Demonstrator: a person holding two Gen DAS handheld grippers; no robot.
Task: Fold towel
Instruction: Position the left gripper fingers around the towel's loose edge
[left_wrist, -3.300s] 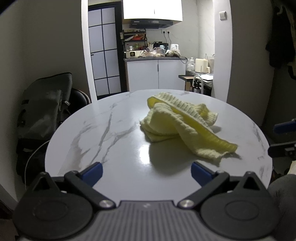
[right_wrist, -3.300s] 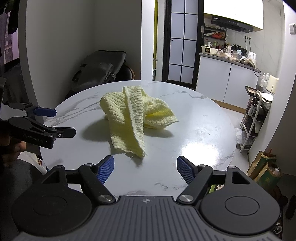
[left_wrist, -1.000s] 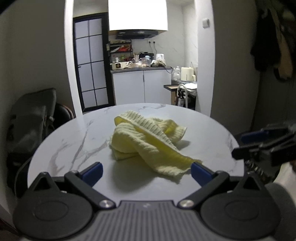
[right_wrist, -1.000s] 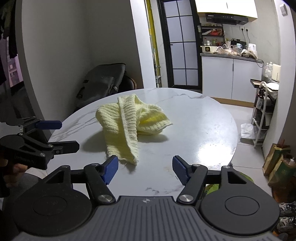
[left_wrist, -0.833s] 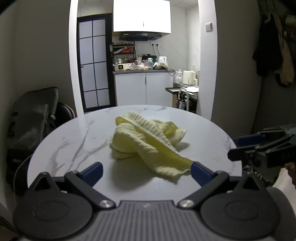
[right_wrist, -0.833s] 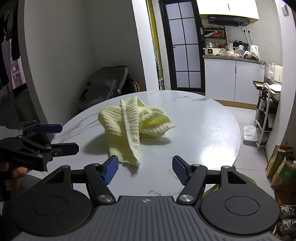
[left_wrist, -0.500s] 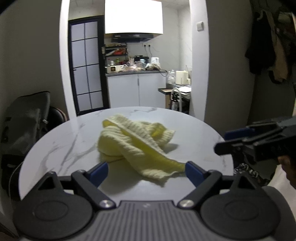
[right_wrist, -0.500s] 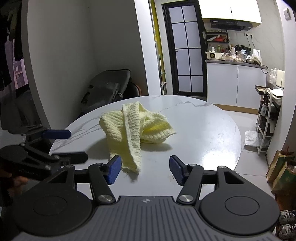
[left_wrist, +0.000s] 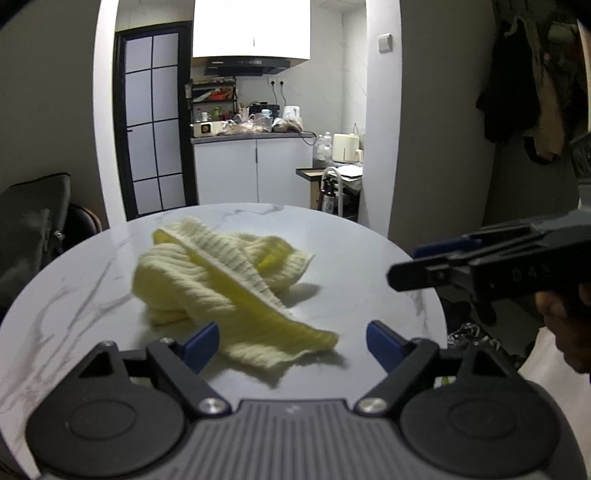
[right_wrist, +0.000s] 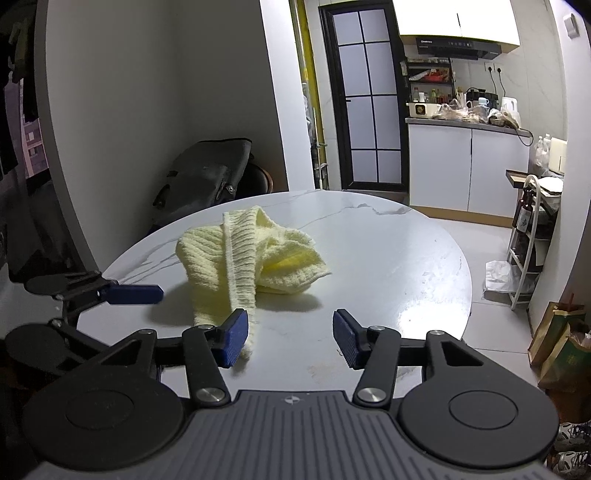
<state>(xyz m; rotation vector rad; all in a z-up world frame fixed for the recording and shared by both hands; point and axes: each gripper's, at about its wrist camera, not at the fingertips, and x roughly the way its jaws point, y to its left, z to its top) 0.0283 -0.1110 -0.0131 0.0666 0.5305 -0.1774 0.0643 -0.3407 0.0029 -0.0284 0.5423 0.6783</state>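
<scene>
Yellow towel (left_wrist: 221, 284) crumpled on round marble surface (left_wrist: 354, 258), unfolded. Left gripper (left_wrist: 291, 341) spread wide, empty, at towel's near corner. Right gripper (right_wrist: 290, 334) spread wide, empty, at same corner.

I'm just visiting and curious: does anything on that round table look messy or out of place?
Yes, the yellow towel lies in a crumpled heap on the marble table, not flat or folded. One ribbed strip trails toward the near edge, layers bunched over each other. Both hand-held grippers, left and right, are open and hold nothing. Nothing looks spilled or broken.
</scene>
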